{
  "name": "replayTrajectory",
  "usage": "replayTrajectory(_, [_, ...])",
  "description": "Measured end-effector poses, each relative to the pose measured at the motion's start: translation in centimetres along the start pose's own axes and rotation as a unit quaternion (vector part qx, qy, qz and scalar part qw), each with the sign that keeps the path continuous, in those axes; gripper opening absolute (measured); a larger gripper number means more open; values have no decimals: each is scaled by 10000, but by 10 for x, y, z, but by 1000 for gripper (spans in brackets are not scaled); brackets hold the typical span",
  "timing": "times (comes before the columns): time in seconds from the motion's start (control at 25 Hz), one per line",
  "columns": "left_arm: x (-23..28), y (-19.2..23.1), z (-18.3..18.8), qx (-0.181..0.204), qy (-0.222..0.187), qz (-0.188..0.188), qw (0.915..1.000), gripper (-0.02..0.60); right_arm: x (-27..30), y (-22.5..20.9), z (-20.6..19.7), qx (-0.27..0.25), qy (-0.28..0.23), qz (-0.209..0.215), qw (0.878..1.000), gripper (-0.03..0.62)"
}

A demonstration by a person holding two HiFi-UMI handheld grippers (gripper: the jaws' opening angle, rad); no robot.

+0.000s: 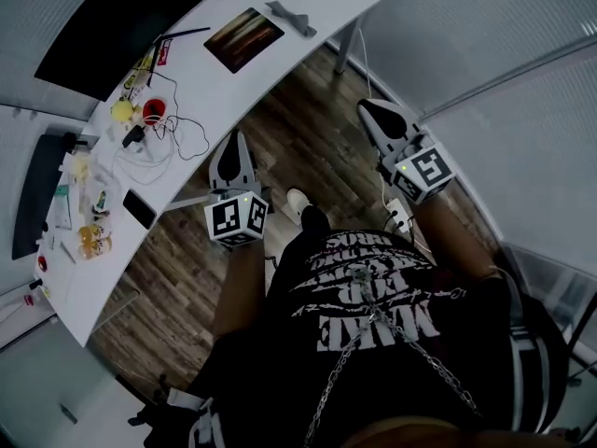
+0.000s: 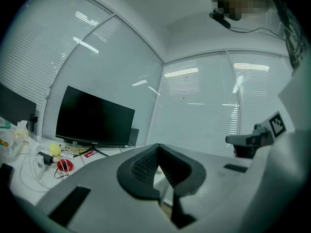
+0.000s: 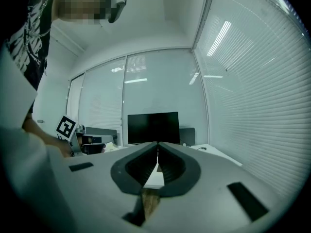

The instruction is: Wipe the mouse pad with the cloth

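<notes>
Dark rectangular mouse pad with an amber-brown streaked print: flat on the white curved worktop, near its far end, nothing on top of it. Surface reads smooth; too small to tell dust or marks. Long axis runs along the worktop's front edge, slanting up to the right in the head view.

Crumpled grey cloth lies just beside the pad's far short side, apart from it, not yet picked up.

Both lie ahead of me, across a strip of wood-plank floor.

My left tongs stand nearer the pad. My right tongs look slightly nearer the cloth, so I'd judge the right the one to fetch it.

Left tongs: jaws pressed together, holding nothing. Right tongs: the same, tips meeting, empty.

Farther along the worktop: large black monitor, round red object, white cables, small clutter.
</notes>
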State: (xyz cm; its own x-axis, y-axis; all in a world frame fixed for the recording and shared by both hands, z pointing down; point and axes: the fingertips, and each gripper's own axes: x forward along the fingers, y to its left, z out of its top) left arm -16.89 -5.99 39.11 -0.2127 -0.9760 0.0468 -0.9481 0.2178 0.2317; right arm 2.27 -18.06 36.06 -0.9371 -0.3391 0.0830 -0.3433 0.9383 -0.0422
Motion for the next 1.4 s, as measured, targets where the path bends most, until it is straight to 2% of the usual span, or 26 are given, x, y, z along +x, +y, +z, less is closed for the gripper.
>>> replayTrajectory(0.48, [44, 63, 39, -82, -135, -41, 9999, 6, 76, -9, 44, -130, -188, -173, 9996, 2])
replayTrajectory(0.92, [75, 65, 28, -29, 101, -168, 9998, 6, 101, -25, 42, -93, -178, -92, 9998, 2])
replayTrajectory(1.2, [118, 96, 19, -105, 254, 148, 9995, 6, 156, -62, 26, 99, -42, 79, 9999, 2])
replayTrajectory(1.4, [170, 115, 9, -114, 437, 378, 9983, 6, 210, -110, 7, 240, 191, 239, 9992, 2])
